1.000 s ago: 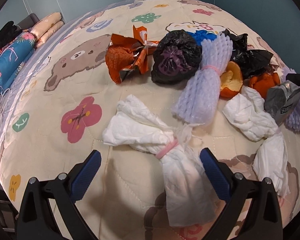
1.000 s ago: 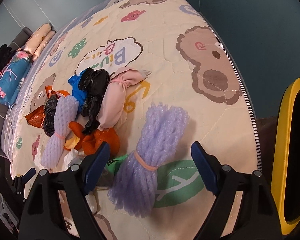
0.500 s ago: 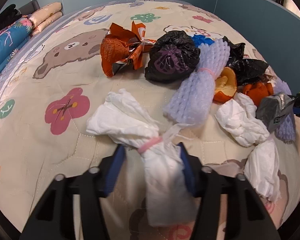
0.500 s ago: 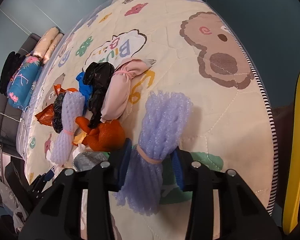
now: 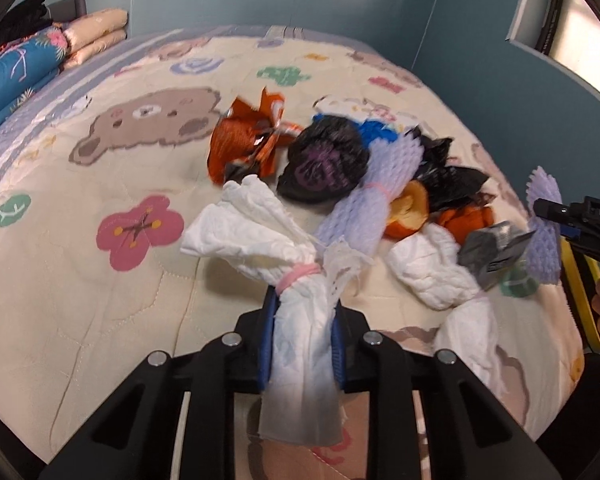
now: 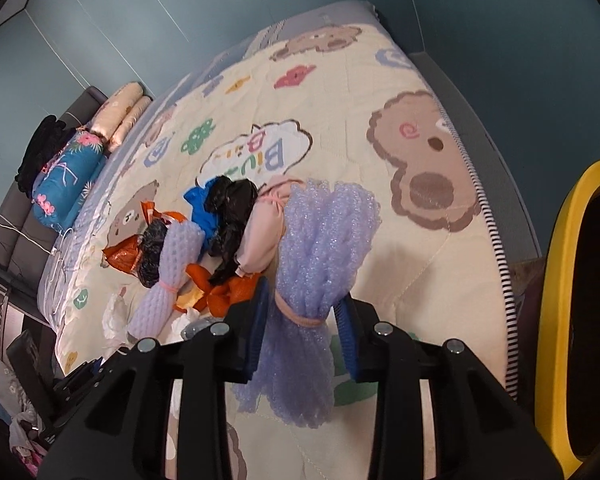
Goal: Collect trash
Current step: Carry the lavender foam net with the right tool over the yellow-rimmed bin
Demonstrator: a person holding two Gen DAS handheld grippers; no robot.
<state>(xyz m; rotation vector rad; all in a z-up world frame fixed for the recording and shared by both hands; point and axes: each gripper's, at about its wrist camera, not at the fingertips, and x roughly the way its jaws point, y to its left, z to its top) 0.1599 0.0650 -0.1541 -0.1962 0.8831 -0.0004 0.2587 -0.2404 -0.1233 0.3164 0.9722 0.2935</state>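
Left claw: closing, pads pinching white tissue bundle.
Right claw: closing on purple foam bundle.
Left: most trash still on bed.

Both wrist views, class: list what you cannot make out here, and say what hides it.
- Left wrist view: the white tissue bundle's lower end is blurred.
- Left wrist view: the right gripper is cut off by the picture's edge.
- Right wrist view: the yellow-rimmed bin's inside is dark.
- Right wrist view: the purple foam bundle hides the bedspread behind it.

white tissue bundle, lilac foam net — bear-print quilt
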